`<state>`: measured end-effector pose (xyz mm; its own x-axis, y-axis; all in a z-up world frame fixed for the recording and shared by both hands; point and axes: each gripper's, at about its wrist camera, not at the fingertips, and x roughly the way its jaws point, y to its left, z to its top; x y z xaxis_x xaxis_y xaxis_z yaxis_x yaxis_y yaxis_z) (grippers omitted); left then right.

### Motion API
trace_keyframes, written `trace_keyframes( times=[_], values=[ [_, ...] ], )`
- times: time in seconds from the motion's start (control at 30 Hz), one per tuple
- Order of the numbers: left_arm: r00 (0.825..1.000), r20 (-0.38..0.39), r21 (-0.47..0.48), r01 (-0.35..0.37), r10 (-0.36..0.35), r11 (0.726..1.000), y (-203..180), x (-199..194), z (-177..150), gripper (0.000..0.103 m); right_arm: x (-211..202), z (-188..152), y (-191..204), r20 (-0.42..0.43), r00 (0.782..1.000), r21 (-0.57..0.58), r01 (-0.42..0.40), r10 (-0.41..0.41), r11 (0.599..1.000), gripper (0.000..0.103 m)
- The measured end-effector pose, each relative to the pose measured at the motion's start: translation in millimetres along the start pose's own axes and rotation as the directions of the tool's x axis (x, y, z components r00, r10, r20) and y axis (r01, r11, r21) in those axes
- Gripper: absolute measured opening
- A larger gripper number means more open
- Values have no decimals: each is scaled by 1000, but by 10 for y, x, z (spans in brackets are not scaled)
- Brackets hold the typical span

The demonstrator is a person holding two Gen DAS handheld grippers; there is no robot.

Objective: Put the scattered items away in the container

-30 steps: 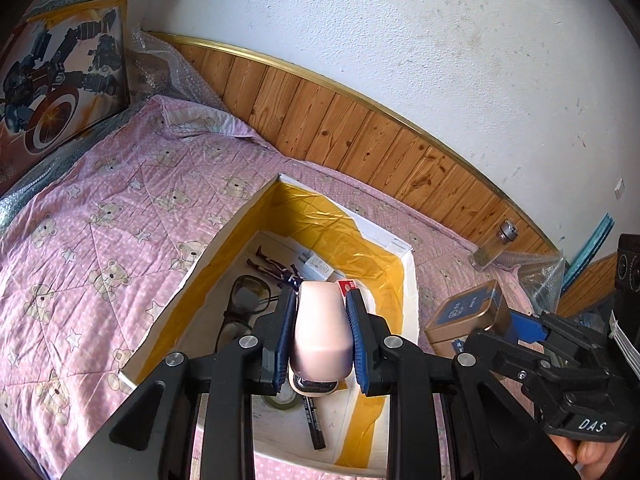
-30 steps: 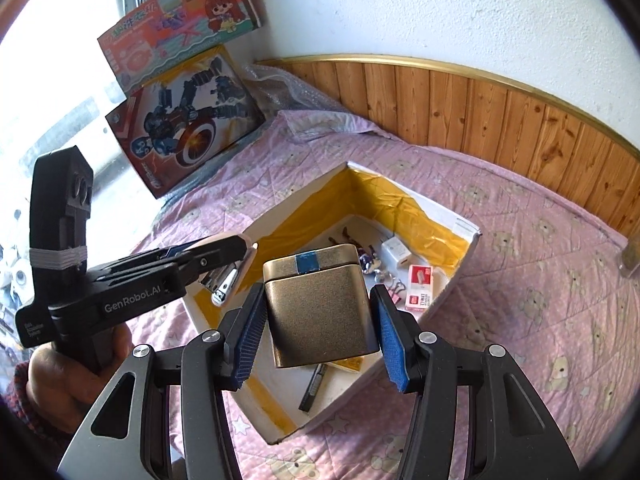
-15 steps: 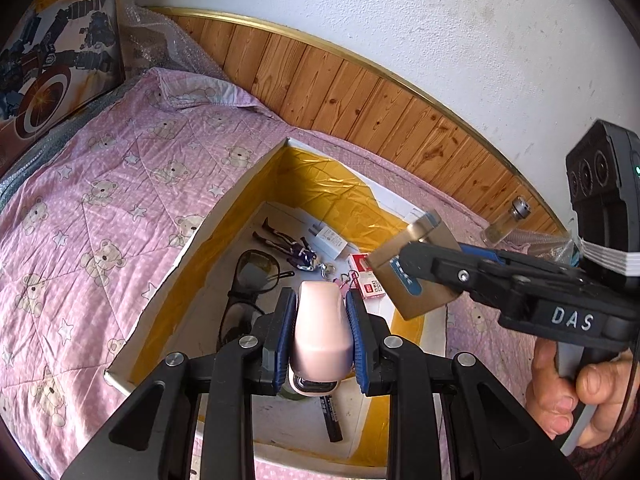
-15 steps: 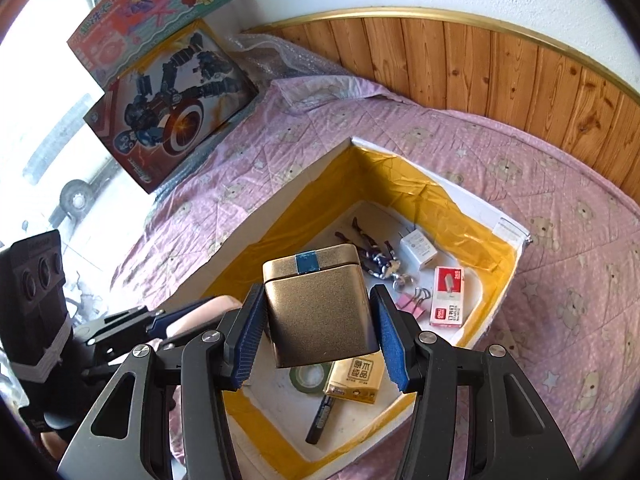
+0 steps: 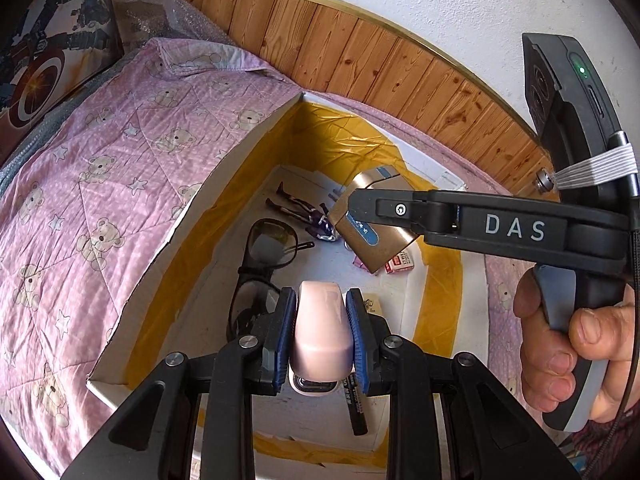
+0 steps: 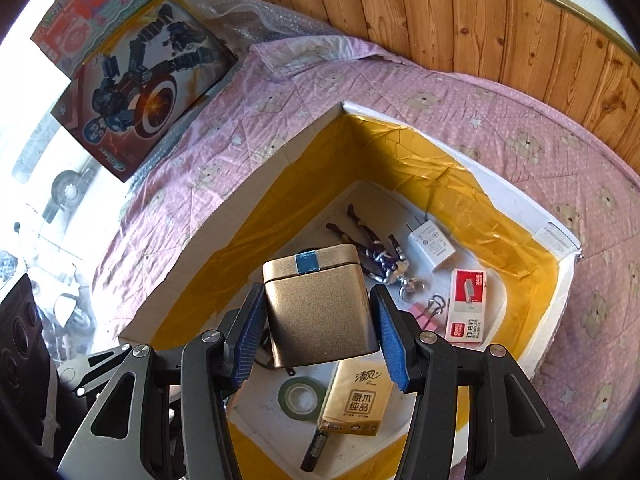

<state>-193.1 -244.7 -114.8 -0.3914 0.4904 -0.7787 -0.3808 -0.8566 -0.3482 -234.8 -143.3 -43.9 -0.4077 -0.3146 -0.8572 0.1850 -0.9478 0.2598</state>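
A white cardboard box (image 5: 240,152) lined with yellow tape lies on the bed. My left gripper (image 5: 321,304) is shut on a smooth pink item (image 5: 322,332), held over the box's near end. My right gripper (image 6: 318,300) is shut on a gold tin (image 6: 318,312) with a blue tape strip, hanging over the box's (image 6: 516,200) middle. The left wrist view shows the tin (image 5: 370,236) tilted above the box floor. Inside lie sunglasses (image 5: 272,248), a toy figure (image 6: 376,252), a white charger (image 6: 432,246), a staples box (image 6: 466,308), a tissue pack (image 6: 356,400), a green tape roll (image 6: 302,396) and a black marker (image 6: 316,448).
A pink bear-print quilt (image 5: 100,200) covers the bed around the box. Toy boxes (image 6: 148,92) and bubble wrap (image 6: 260,16) lean at the far left. Wooden panelling (image 6: 520,28) runs along the wall behind. A hand (image 5: 560,352) grips the right gripper's handle.
Both grippers have moved forward and lower over the box. The right gripper has carried the gold tin leftward from beside the box to over its middle. Both holds are unchanged.
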Motion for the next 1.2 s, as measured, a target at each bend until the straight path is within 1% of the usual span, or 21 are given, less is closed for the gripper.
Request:
trace_keyframes(
  times=[0.07,0.13,0.17,0.2,0.23,0.4,0.53,0.67,0.77,0.93,1.0,1.2],
  values=[
    [1000,-23,-3,0,0,1000,20,51,-10,27,80,19,-24,-11,1000,-5,6,-6,1000,57],
    [999,-37,-14,-23,23,1000,62,91,-19,28,157,25,-69,-25,999,-5,27,-27,1000,57],
    [999,-34,-26,-36,36,999,93,93,-23,33,182,24,-103,-32,999,2,35,-35,999,57],
    [999,-33,-38,-41,40,998,126,88,-28,41,190,16,-138,-37,999,12,34,-33,999,57],
    [999,-28,-48,-39,37,998,156,70,-33,42,182,2,-168,-40,999,21,28,-27,999,57],
    [999,2,-81,-34,34,996,285,-70,-37,42,59,-67,-256,-33,999,46,18,-17,999,57],
    [999,8,-96,-37,37,995,319,-122,-31,42,-42,-141,-254,-32,999,35,31,-30,999,57],
    [999,12,-79,-34,35,996,237,-200,-66,42,-130,-233,-231,-38,998,21,41,-41,999,57],
    [999,22,-64,-35,36,997,154,-268,-94,45,-204,-314,-181,-41,998,2,45,-45,999,57],
    [997,46,-19,-57,58,998,22,-404,-142,47,-331,-483,-39,-47,997,-60,60,-63,996,57],
    [996,61,-1,-70,70,998,-27,-470,-165,49,-385,-555,21,-49,997,-86,61,-65,994,57],
    [992,96,27,-85,82,996,-132,-656,-233,50,-545,-771,191,-48,996,-144,70,-78,987,57]
  ],
)
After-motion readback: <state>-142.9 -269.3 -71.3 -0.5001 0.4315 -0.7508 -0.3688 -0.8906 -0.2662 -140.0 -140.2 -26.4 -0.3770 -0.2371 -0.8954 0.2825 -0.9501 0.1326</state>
